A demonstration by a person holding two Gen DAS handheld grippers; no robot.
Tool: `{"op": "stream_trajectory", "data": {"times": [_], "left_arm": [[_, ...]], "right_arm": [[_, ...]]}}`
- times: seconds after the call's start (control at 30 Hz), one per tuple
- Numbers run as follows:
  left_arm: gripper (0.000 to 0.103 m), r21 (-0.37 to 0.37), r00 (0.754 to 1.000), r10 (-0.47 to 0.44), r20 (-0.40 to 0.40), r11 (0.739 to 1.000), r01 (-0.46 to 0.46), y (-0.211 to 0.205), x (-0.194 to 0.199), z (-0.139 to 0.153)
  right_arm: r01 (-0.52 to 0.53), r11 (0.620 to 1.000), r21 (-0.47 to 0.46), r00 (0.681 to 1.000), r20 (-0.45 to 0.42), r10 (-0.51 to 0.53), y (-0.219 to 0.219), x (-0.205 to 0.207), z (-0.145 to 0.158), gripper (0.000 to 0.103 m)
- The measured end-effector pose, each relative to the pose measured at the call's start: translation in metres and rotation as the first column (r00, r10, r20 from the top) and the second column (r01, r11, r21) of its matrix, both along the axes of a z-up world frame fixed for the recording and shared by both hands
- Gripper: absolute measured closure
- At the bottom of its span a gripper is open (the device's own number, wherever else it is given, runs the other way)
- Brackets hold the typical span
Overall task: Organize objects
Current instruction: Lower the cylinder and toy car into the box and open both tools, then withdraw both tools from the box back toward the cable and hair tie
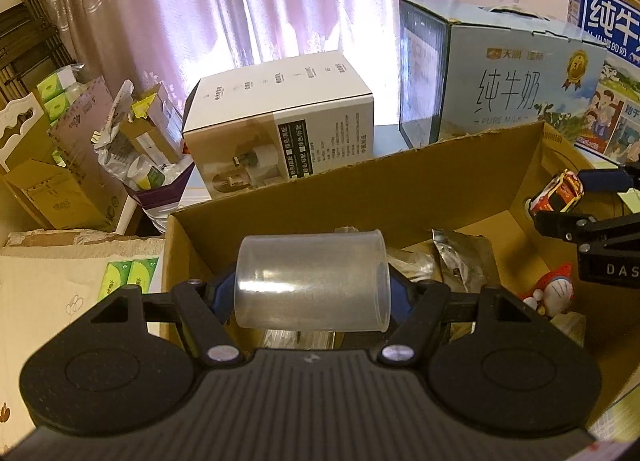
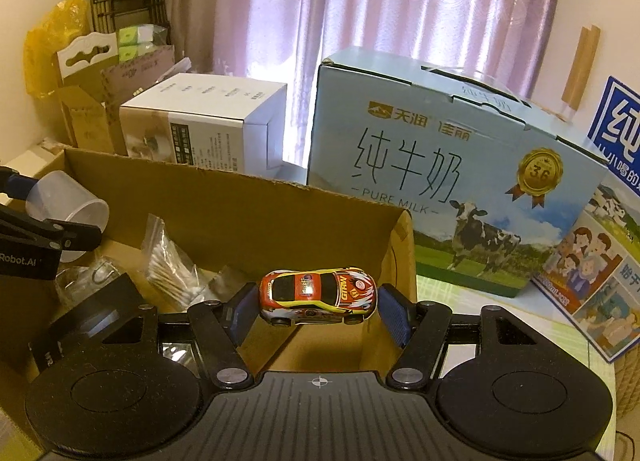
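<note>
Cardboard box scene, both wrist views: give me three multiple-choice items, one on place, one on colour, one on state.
1. Where is the toy car?
A. on the milk carton
B. between the right hand-held gripper's fingers
C. on the floor

2. What colour are the curtains?
A. green
B. pinkish-purple
C. black

3. How does the plastic cup sit in the left hand-held gripper?
A. upright
B. crushed
C. on its side

Answers: B, blue pads flank the car above the cardboard box; B, backlit drapes look pinkish-purple; C, its open rim faces sideways.
</note>
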State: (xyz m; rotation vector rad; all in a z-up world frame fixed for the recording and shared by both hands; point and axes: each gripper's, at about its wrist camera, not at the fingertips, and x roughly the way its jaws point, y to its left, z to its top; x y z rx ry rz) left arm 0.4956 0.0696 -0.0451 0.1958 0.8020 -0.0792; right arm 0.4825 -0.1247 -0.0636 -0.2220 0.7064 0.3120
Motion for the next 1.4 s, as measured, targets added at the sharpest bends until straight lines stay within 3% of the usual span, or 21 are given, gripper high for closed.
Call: {"op": "stream_trajectory", "data": {"times": [0.27,1.0,1.13,1.4], "left_arm": [[0.034,0.004,1.000,0.000,-0.006,1.000,0.000,-0.001,0.008,-0.005],[0.034,0.014,1.000,0.021,-0.015,1.000,-0.021,0.002,0.019,-0.014],[0.019,0.010,1.000,0.027,-0.015,1.000,-0.027,0.002,0.020,-0.013],[0.015,-0.001,0.999,0.042,-0.027,0.999,-0.042,0.006,0.019,-0.012]], "right_arm": [[0.004,1.000,-0.019,0.999,0.042,-0.004,0.004,0.007,0.001,0.041],[-0.011,1.000,0.025,1.000,0.021,0.011,-0.001,0.008,0.001,0.036],[-0.010,0.999,0.031,1.000,0.017,0.009,-0.001,0.009,0.001,0.036],[-0.009,0.999,0.040,1.000,0.018,0.008,-0.002,0.007,0.001,0.035]]}}
